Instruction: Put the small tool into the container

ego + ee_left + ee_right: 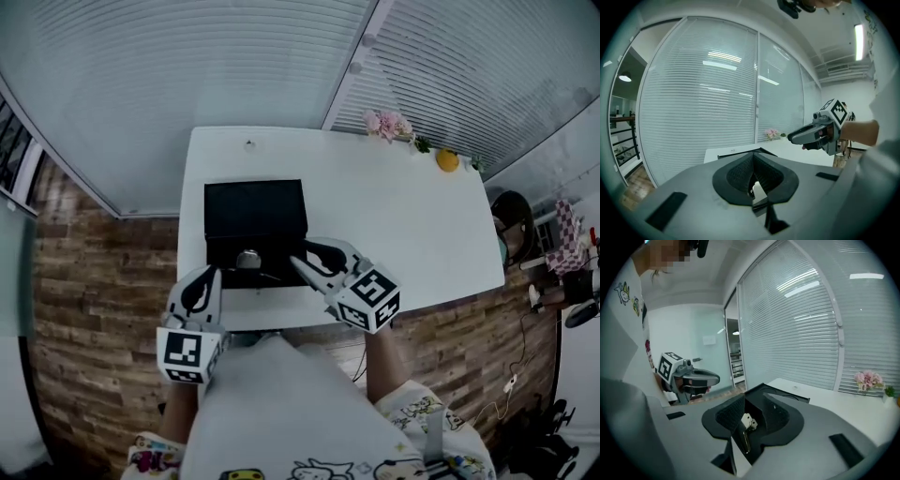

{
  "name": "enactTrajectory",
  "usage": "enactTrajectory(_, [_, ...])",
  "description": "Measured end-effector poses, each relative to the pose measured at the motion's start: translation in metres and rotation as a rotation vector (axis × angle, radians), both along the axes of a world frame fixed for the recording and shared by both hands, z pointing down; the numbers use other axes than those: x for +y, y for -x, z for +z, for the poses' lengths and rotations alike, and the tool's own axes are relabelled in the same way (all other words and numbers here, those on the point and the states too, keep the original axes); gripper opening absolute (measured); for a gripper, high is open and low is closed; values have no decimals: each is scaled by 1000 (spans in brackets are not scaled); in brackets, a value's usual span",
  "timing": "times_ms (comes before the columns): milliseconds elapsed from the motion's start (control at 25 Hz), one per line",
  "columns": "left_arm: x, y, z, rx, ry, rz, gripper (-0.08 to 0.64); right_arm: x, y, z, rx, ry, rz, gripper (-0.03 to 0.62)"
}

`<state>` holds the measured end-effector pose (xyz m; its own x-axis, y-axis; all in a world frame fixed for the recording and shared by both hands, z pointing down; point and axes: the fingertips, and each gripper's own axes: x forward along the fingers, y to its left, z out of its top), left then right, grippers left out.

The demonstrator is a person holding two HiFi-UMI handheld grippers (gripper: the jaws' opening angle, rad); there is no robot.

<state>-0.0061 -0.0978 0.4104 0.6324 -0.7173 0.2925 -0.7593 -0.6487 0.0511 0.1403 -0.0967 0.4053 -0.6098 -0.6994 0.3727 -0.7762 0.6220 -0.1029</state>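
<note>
The small tool point(746, 423), a pale metal head on a brass-coloured shaft, sits clamped between the pads of the right gripper point(752, 409), with the shaft pointing back toward the camera. The jaws stand a little apart, only as wide as the tool. In the head view this gripper hangs at the near right corner of the black box point(255, 208), its tips pointing in over the box's front edge; the tool itself is too small to pick out there. A small round metal piece point(248, 258) shows at the middle of the box's near side, and what it is cannot be told.

The left gripper point(753, 174) has its jaws brought together with nothing between them. It hangs just off the near left corner of the box, out past the edge of the white surface point(403, 220).

At the far right of the surface lie some pink flowers point(388, 124) and a small orange thing point(447, 160), well apart from the box.
</note>
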Motion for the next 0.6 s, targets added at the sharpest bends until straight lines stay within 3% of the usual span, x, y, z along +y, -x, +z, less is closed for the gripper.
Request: enactTrajectory(600, [25,-48,-2,9,21,126,6,60,-60,-23,-125,-121,246,4])
